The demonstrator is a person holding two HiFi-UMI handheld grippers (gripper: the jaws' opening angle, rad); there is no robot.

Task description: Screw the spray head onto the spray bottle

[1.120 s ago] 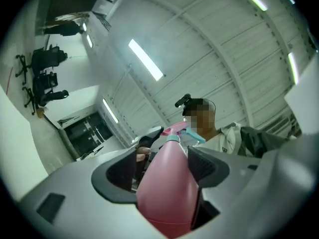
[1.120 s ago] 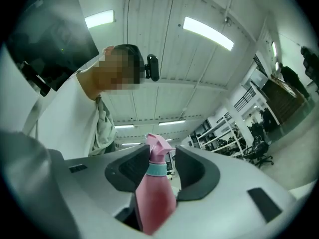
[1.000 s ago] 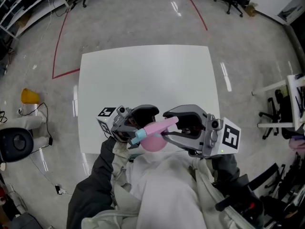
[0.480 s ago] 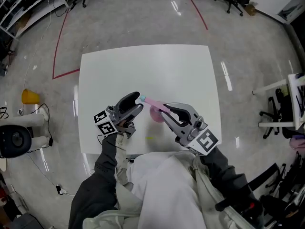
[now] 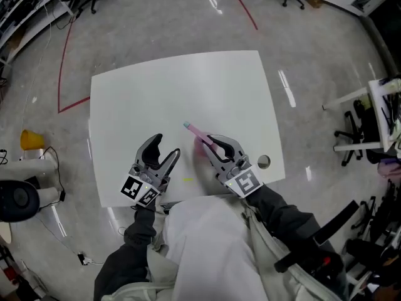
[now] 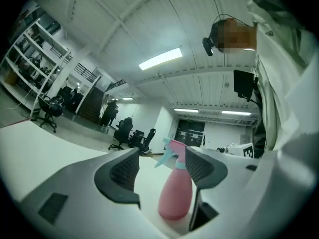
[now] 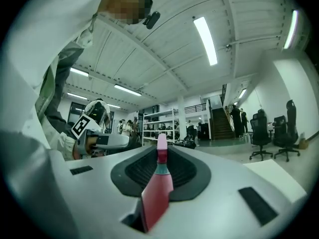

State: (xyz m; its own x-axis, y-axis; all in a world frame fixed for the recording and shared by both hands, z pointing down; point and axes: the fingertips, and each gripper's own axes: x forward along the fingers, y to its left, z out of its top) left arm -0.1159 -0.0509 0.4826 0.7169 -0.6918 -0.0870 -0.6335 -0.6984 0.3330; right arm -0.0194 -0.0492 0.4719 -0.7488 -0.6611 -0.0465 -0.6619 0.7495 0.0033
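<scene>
Clenching the pink spray bottle [image 5: 204, 148] by its body between the pads of the right gripper [image 5: 214, 147], after a fresh closing of those jaws onto it. Carrying the spray head [image 5: 190, 128] on the neck above the grip, over a teal collar. Standing upright over the white table [image 5: 163, 86], base contact not visible. Leaving the left gripper [image 5: 164, 153] released, jaws apart after a slight closing, nothing pressed between them, bottle ahead of its tips toward its right jaw, untouched.

Head view: pink plastic spray bottle [image 5: 195, 132] mostly hidden by right gripper [image 5: 217, 145]. Yellowish speck [image 5: 187, 180] on white counter [image 5: 175, 93] too small to ID.
</scene>
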